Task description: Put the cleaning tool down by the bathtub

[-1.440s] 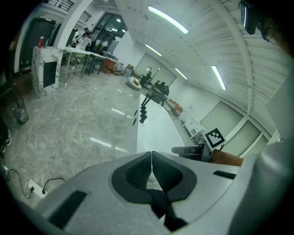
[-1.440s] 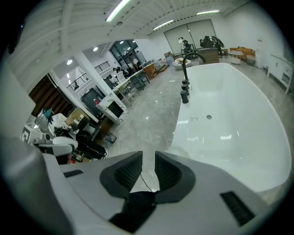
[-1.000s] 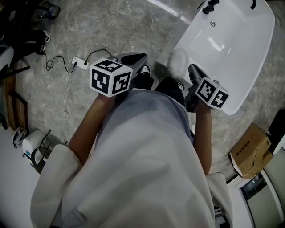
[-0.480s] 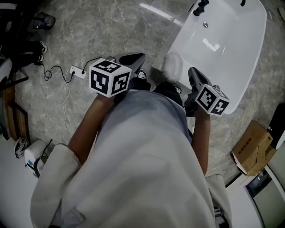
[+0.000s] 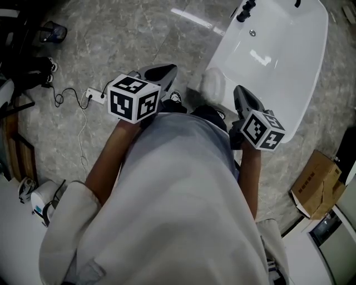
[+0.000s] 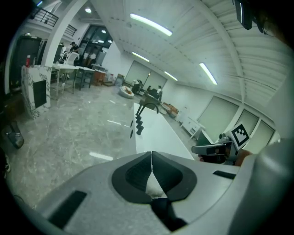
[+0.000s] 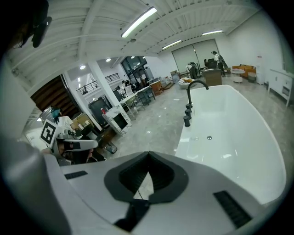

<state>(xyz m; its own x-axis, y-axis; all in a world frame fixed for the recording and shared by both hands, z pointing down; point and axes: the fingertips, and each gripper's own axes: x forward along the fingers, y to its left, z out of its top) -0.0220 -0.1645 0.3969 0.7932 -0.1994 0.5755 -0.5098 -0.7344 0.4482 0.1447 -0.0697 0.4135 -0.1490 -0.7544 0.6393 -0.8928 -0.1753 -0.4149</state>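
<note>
A white fluffy cleaning tool (image 5: 213, 83) rests against the near end of the white bathtub (image 5: 289, 50); I cannot tell whether it lies on the floor or on the rim. It sits between my two grippers, and neither touches it. My left gripper (image 5: 173, 69) is held to its left, over the marble floor, with its jaws together and nothing in them (image 6: 151, 153). My right gripper (image 5: 238, 89) hangs just right of the tool, by the tub's edge, and is likewise shut and empty (image 7: 148, 153). The tool does not show in either gripper view.
A black faucet (image 5: 245, 10) stands at the tub's far rim. A power strip with its cable (image 5: 94, 94) lies on the floor at left, near dark clutter and shoes (image 5: 39, 58). A cardboard box (image 5: 314, 186) stands at right. The person's white coat fills the lower view.
The head view has drifted, so the tub and tool sit slightly further left and up. Both grippers stay shut and keep about the same places beside the tool.
</note>
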